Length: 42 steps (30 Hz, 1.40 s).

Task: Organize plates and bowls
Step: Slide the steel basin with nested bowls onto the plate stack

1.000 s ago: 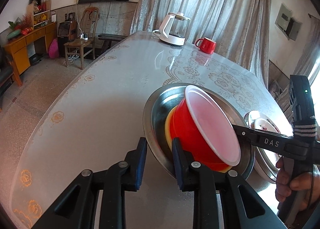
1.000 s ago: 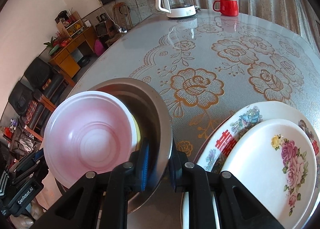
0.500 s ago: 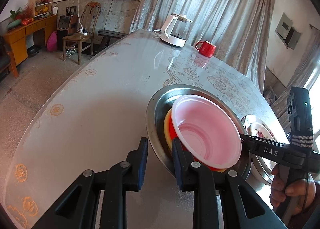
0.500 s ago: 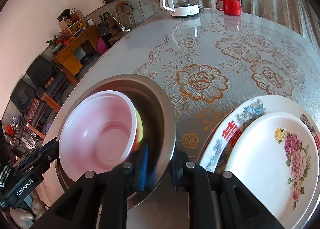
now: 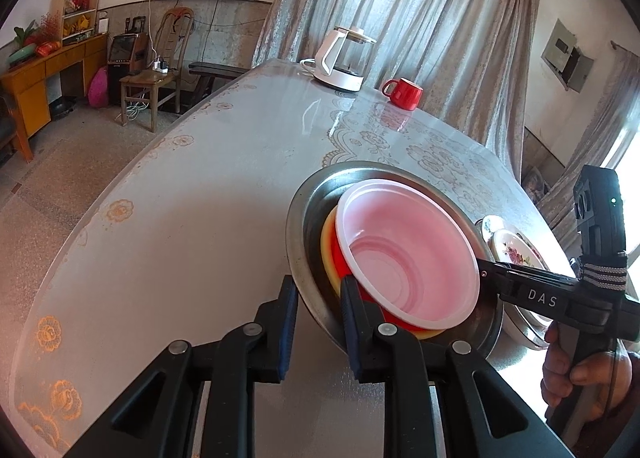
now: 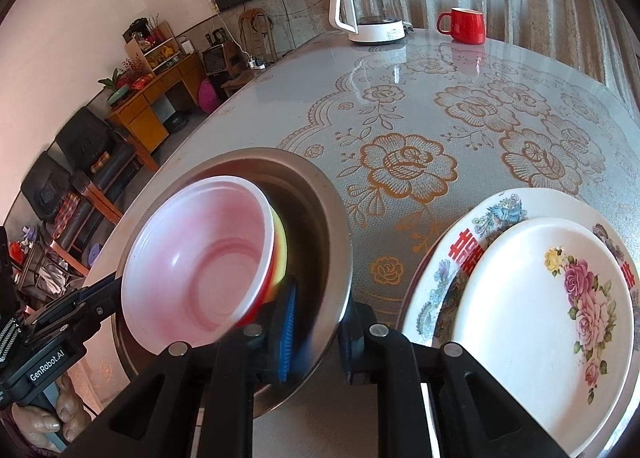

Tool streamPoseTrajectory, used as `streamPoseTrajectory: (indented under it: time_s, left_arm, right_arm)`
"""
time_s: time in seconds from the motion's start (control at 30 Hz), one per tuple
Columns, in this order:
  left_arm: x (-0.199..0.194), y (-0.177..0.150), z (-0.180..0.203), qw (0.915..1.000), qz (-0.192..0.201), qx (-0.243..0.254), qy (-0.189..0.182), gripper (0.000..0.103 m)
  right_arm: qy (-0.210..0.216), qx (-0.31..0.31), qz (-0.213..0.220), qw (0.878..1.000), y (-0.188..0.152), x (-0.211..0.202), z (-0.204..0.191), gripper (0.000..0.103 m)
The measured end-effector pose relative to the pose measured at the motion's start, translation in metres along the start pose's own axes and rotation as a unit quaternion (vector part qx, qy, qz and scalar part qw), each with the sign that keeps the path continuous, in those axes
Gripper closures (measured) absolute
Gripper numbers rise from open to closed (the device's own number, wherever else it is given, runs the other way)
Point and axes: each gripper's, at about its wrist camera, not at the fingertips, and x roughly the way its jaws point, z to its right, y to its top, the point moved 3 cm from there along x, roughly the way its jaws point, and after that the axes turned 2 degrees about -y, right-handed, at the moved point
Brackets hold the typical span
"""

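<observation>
Presently my left tool and my right tool clamp opposite rims of the steel basin, so its nested red bowl travels level.

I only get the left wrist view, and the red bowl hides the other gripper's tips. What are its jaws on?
Observer: The right gripper is shut on the rim of the steel basin, one finger inside, one outside.
Operator: And the plates beyond it? I see only a sliver.
Observer: A rose plate lies on a larger plate that has red characters and a blue bird on it.
</observation>
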Motion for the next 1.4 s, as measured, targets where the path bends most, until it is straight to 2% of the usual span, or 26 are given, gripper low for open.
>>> streamPoseTrajectory:
  time_s: [0.27, 0.67, 1.2, 1.4]
  left_arm:
    - [-0.014, -0.005, 0.006, 0.9998, 0.013, 0.013, 0.01, 0.081]
    - [-0.032, 0.006, 0.031, 0.9982, 0.04, 0.046, -0.003, 0.081]
    - [-0.026, 0.017, 0.095, 0.9922, 0.043, 0.108, -0.046, 0.081]
    - [-0.018, 0.026, 0.123, 0.9886, 0.035, 0.123, -0.078, 0.081]
  right_arm:
    - [0.012, 0.008, -0.001, 1.0, -0.009, -0.003, -0.001, 0.086]
    - [0.021, 0.023, 0.035, 0.999, -0.012, -0.036, 0.006, 0.086]
    - [-0.007, 0.074, 0.086, 0.994, -0.023, -0.087, 0.055, 0.086]
    - [-0.026, 0.094, 0.106, 0.99, -0.03, -0.111, 0.075, 0.086]
